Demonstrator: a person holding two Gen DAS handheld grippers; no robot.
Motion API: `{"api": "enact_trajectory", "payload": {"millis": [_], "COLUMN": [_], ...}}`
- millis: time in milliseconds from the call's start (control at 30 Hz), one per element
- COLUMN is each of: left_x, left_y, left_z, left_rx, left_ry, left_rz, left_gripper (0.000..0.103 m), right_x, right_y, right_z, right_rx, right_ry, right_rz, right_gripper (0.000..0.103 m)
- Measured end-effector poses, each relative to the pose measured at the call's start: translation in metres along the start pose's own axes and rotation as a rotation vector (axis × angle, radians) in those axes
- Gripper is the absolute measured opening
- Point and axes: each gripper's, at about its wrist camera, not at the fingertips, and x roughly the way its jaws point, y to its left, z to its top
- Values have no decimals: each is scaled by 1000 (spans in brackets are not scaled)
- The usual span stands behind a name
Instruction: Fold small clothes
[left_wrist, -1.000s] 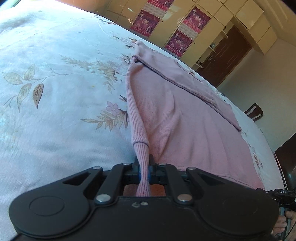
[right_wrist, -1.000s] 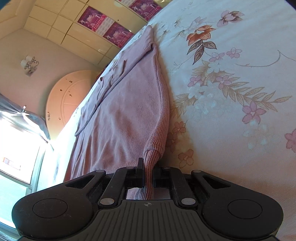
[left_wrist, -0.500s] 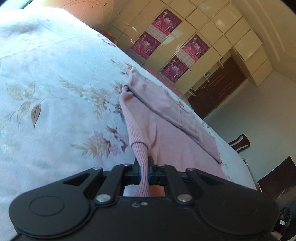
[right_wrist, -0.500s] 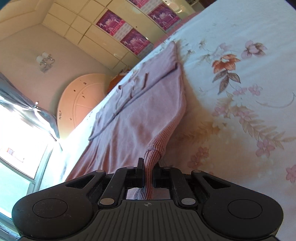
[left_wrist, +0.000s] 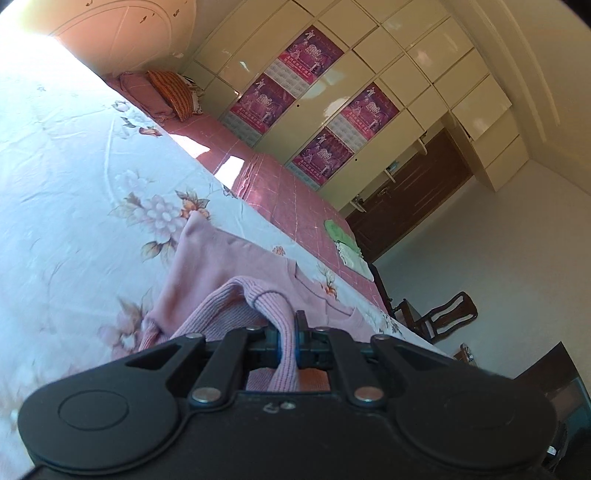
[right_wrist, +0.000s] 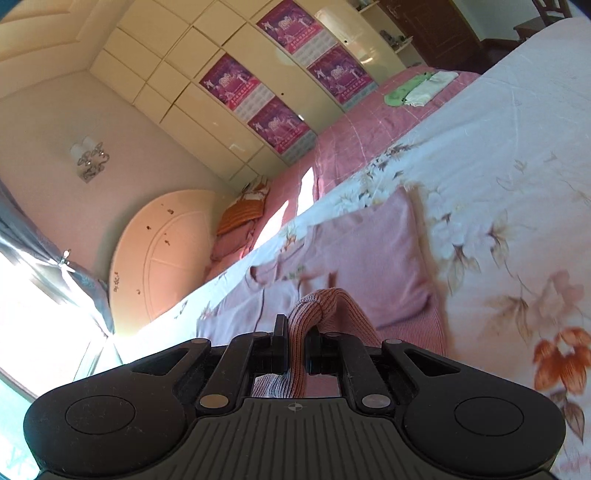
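— While both cameras look out over the bed, what has the left gripper (left_wrist: 287, 341) got hold of?

— A ribbed pink edge of the pink sweater (left_wrist: 207, 258). The jaws are pressed together on it at the lower middle of the frame, and the knit bunches up just above them.

— And the right gripper (right_wrist: 295, 347)?

— Much the same: its jaws are squeezed onto a ribbed fold of that garment (right_wrist: 362, 258), which humps up between the fingers at the lower centre of its frame.

— Where does the rest of it lie?

— Spread on the floral bedsheet (left_wrist: 74, 206), running from the grippers toward the middle of each frame (the far part looks flat, with a neckline showing in the right view).

— Anything beyond it?

— A pink checked cover (left_wrist: 280, 184) at the sheet's far edge, with green and white folded cloths (right_wrist: 417, 88) lying on it, upper right in the right view. Orange and pink pillows (left_wrist: 166, 92) sit at the upper left in the left view, beside a rounded headboard (right_wrist: 162, 240). Cream wardrobe doors carry magenta posters (right_wrist: 229, 81).
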Motion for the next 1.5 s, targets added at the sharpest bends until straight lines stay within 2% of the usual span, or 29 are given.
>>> {"api": "enact_trajectory", "payload": {"millis": [133,233,333,400,433,467,500,533,567,600,633,667,733,767,867,933,1033,1067,1100,1133,1167,1233,1300,1333,1400,1500], "left_x": [72,118,149,168,173,177,179,178,173,166,161,162,165,167,183,196,212,216,217,217,215,199,168,158,158,180], "left_y": [-1,5,17,26,29,31,33,33,32,30,30,32,32,31,26,23,21,20,18,17,15,14,22,28,35,35], "left_z": [37,51,56,61,62,64,66,67,68,68,71,72,76,77,76,73,65,60,57,53,50,47,52,53,52,47], "left_rx": [61,109,104,101,97,90,84,84,97,116,133,137,178,213,341,427,508,542,565,585,607,596,469,416,351,356], "left_ry": [68,126,165,185,181,171,157,132,88,35,11,19,70,89,181,239,307,310,306,303,290,184,22,-34,-23,41], "left_rz": [19,45,50,28,13,4,7,18,30,43,34,26,47,60,107,127,159,167,167,167,175,182,118,106,118,193], "left_gripper": [5,5,5,6,10,20,25,47,74,79,78,76,75,75,72,67,46,45,44,32,14,6,6,6,6,6], "right_x": [58,101,134,147,152,156,159,161,158,152,145,141,136,138,154,169,191,198,207,210,210,205,188,178,174,198], "right_y": [-16,-40,-58,-69,-73,-77,-80,-82,-82,-82,-79,-78,-78,-73,-54,-39,-29,-27,-26,-27,-24,-20,-17,-19,-27,-31], "right_z": [40,61,71,77,79,80,82,84,86,87,88,90,95,98,92,80,64,59,53,50,46,40,47,51,54,54], "right_rx": [55,100,119,123,128,135,139,139,132,127,113,96,77,24,-171,-316,-452,-489,-532,-557,-574,-597,-587,-547,-481,-472], "right_ry": [3,29,57,59,54,55,57,60,46,9,-51,-79,-94,-82,9,66,130,145,165,175,166,121,-29,-85,-113,-39], "right_rz": [-47,-75,-107,-125,-119,-108,-99,-100,-104,-104,-114,-122,-131,-148,-213,-256,-319,-356,-385,-381,-378,-372,-339,-324,-324,-379], "right_gripper": [7,7,7,7,7,8,8,14,36,56,88,89,85,73,53,52,52,52,46,25,11,9,9,9,9,9]}}
